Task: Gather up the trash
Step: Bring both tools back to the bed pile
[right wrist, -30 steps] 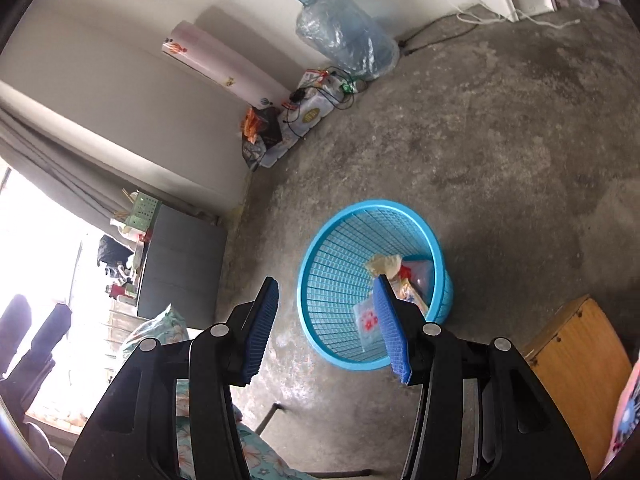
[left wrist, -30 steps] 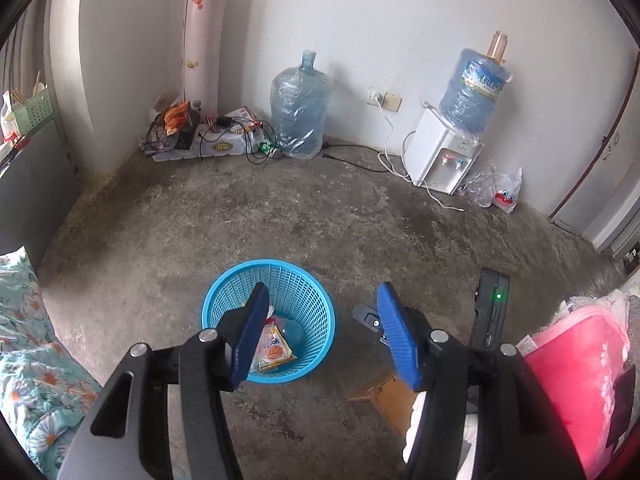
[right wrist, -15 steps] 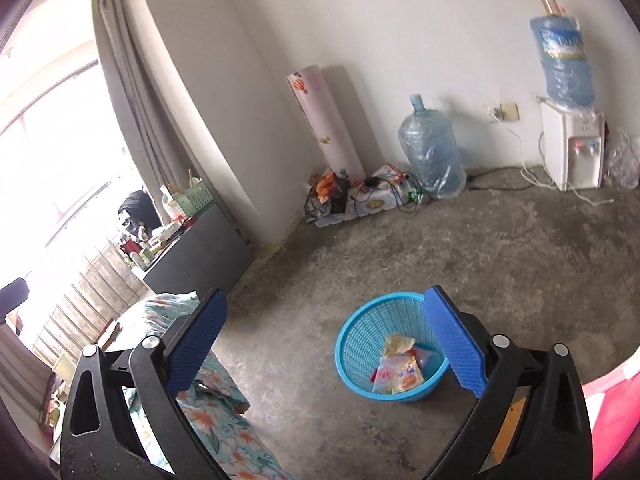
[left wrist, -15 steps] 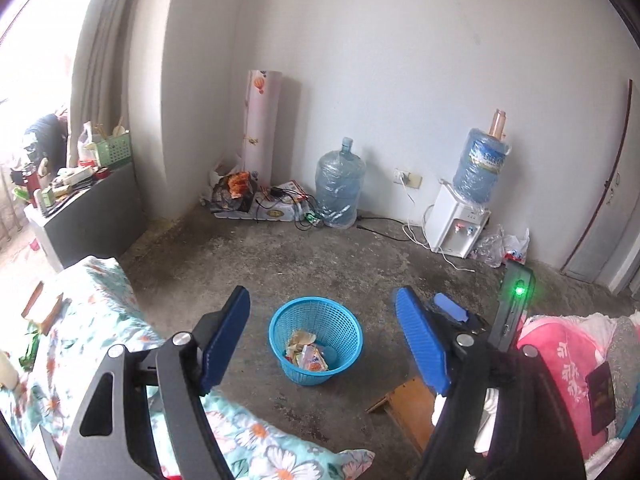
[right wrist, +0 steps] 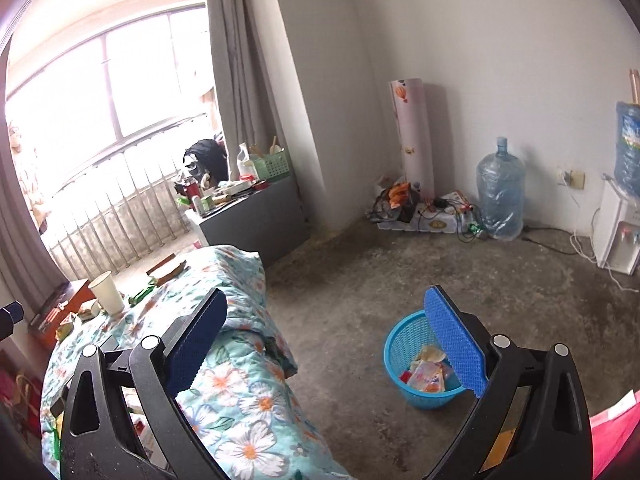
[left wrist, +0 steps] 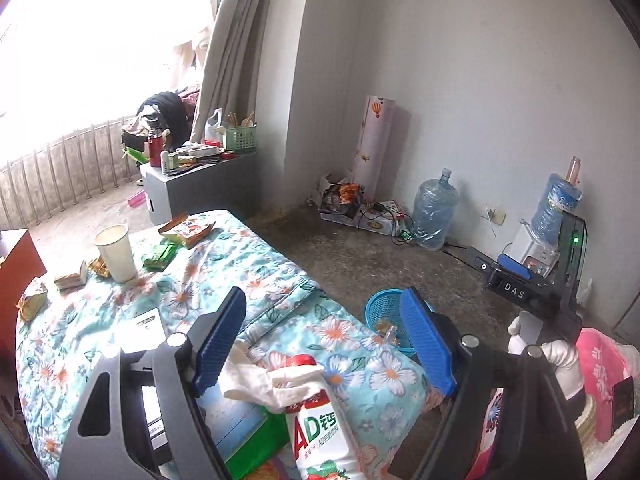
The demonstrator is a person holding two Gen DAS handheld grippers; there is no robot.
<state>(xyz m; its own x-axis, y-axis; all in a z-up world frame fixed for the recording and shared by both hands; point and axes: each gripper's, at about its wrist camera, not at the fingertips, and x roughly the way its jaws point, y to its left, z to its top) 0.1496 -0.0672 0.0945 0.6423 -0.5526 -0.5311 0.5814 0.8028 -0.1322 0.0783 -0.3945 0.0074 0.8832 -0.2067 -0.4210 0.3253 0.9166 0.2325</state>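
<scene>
**A:** Left wrist view, largest first: floral quilt (left wrist: 260, 280) fills the lower frame, concrete floor (left wrist: 360, 256) behind it. What does it show that the right view lacks?

**B:** Near-field clutter between the jaws: a white bottle with a red cap (left wrist: 316, 412) printed "AD", crumpled white tissue (left wrist: 260, 380) lying against its neck, a green-edged packet (left wrist: 244, 436) beneath. The right gripper's black body also shows at the frame's right.

**A:** Right wrist view?

**B:** Blue basket (right wrist: 420, 360) seen whole, standing on the floor just beside the quilt's edge, wrappers (right wrist: 428, 368) inside. The left view catches only part of its rim (left wrist: 380, 304).

**A:** Gripper states?

**B:** Left gripper (left wrist: 324, 344): jaws wide apart, holding nothing. Right gripper (right wrist: 328, 344): jaws wide apart, holding nothing.

**A:** Remaining trash?

**B:** Far end of the quilt: paper cup (left wrist: 116, 252) upright, a green wrapper (left wrist: 160, 256) and other snack packets (left wrist: 186, 230) near it. Both views show these.

**A:** Room?

**B:** Grey curtain (right wrist: 240, 60), water jug (right wrist: 500, 192) against the white wall.
</scene>
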